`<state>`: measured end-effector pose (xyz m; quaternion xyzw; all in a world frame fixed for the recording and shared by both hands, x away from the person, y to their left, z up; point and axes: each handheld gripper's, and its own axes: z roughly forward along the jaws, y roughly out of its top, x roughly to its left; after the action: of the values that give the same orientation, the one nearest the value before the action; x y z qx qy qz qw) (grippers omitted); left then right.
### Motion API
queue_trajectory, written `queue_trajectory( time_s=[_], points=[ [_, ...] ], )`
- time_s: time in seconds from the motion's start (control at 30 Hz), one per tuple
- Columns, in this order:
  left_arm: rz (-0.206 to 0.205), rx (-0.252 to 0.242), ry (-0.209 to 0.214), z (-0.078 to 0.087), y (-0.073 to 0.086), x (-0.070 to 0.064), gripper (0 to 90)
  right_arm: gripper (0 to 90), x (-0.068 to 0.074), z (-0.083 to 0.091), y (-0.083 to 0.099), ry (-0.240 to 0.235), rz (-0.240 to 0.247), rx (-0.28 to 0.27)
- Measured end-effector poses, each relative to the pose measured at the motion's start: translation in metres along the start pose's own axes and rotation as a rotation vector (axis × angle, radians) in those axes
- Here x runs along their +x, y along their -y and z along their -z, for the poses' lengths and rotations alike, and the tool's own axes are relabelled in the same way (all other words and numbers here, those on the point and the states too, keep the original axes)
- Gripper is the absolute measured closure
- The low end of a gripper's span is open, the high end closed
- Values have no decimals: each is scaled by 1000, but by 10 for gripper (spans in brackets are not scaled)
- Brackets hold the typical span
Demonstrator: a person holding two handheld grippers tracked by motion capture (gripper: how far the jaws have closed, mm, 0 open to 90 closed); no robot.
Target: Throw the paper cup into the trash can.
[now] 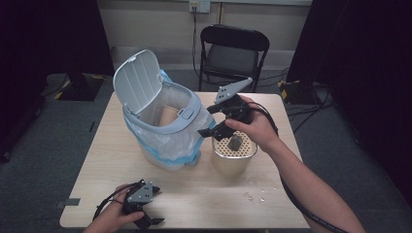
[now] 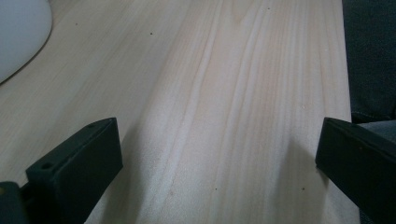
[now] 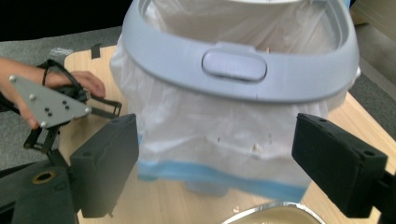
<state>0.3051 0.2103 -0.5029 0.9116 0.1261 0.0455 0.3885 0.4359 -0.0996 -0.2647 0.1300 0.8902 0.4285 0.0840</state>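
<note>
Bin, lid up, clear bag bunched over its sides.

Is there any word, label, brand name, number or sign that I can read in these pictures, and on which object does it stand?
None: no readable text on any object.
The bin, its push button and the liner bag are plain.
The strainer pot carries no label.
The grey plates on the left gripper and the right gripper show only screws.
</note>
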Motion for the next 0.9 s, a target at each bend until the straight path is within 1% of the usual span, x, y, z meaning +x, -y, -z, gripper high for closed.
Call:
queue_trajectory(
  time_s=[0.13, 0.33, 0.4, 0.67, 0.77, 0.9],
  points=[
    [0, 0, 0, 0, 0, 0, 0, 147, 1, 7, 11, 1, -3, -4],
    [-1, -1, -1, 0, 0, 0, 0, 147, 3, 15, 26, 19, -9, 1],
    [2, -1, 2, 0, 0, 0, 0, 147, 3, 17, 31, 15, -12, 1],
    [2, 0, 2, 0, 0, 0, 0, 147, 8, 19, 52, 5, -18, 3],
    [2, 0, 2, 0, 0, 0, 0, 147, 11, 18, 61, 8, -13, 15],
    [2, 0, 2, 0, 0, 0, 0, 148, 14, 17, 74, 5, -20, 25]
  ],
)
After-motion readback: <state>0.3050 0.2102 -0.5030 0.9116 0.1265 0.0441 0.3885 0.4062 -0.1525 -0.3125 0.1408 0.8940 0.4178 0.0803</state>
